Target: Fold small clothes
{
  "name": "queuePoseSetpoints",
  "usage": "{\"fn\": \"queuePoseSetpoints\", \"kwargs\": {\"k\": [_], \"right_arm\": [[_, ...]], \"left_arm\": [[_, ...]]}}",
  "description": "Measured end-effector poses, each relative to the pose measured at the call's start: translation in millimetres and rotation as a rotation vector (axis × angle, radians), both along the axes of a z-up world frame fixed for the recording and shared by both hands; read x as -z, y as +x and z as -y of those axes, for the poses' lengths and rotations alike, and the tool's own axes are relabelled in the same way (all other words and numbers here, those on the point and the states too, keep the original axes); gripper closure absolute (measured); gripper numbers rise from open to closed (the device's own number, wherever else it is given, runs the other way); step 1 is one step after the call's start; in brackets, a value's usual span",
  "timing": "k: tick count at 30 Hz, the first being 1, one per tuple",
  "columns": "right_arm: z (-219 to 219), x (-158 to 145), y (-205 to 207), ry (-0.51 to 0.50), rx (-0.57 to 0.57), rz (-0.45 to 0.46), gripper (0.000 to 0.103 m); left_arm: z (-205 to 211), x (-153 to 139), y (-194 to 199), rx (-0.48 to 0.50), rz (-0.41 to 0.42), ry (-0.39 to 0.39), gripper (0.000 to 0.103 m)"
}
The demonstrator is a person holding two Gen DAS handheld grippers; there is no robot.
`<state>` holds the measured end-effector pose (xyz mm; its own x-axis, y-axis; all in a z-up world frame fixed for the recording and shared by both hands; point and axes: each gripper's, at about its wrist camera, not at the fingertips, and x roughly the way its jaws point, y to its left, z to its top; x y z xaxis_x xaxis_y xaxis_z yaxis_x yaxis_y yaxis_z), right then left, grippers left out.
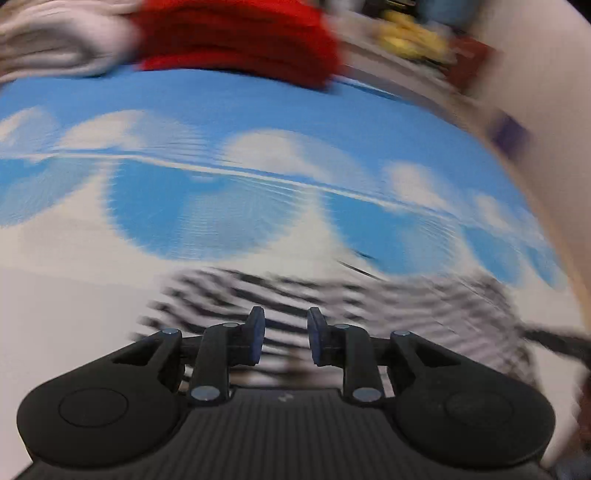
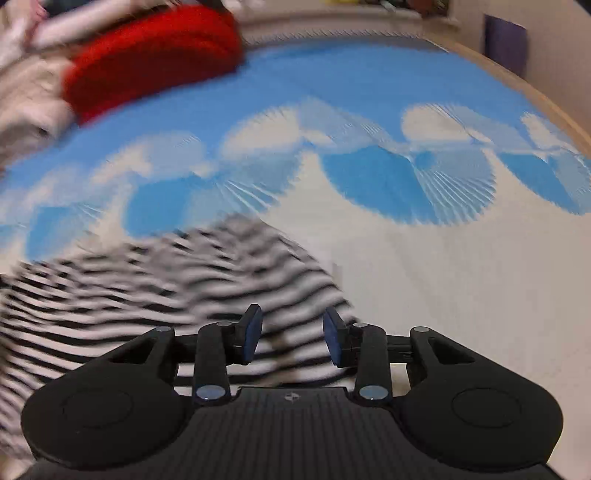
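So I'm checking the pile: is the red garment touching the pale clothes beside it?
Touching. In the right wrist view the red garment lies against the pale clothes with no mat visible between them; the left wrist view agrees despite blur.

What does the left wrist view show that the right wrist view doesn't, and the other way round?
Only the left wrist view: blurred yellow items on a ledge beyond the surface, and the left gripper. Only the right wrist view: the right gripper and the surface's wooden edge. Both show the striped garment, the red folded cloth, pale clothes, the blue-and-white cloud-print cover and a purple patch on the wall.
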<state>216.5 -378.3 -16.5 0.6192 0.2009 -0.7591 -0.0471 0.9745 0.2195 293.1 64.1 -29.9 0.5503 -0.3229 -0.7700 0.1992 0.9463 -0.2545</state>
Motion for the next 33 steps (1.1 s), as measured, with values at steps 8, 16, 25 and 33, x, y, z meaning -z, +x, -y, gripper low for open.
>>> {"fn": "queuePoseSetpoints", "kwargs": {"k": [8,16,25,33], "right_arm": [[-75.5,26.9,-31.7,-0.074,-0.443,-0.133,0.059],[-52.6,11.6,-46.0,-0.091,-0.406,-0.128,0.059],[-13.2,12.4,-56.8,-0.182,-0.264,-0.181,0.052],[17.6,27.4,-61.8,-0.212,-0.114,-0.269,0.052]], "left_arm": [[101.4,67.1,-38.4,0.430,-0.088,0.258,0.073],[71.5,14.0,-51.2,0.365,-0.012,0.138,0.074],[30.0,31.3,-55.9,0.307,-0.117,0.239,0.075],[-35.9,49.8,-53.8,0.090,-0.296,0.289,0.077]]}}
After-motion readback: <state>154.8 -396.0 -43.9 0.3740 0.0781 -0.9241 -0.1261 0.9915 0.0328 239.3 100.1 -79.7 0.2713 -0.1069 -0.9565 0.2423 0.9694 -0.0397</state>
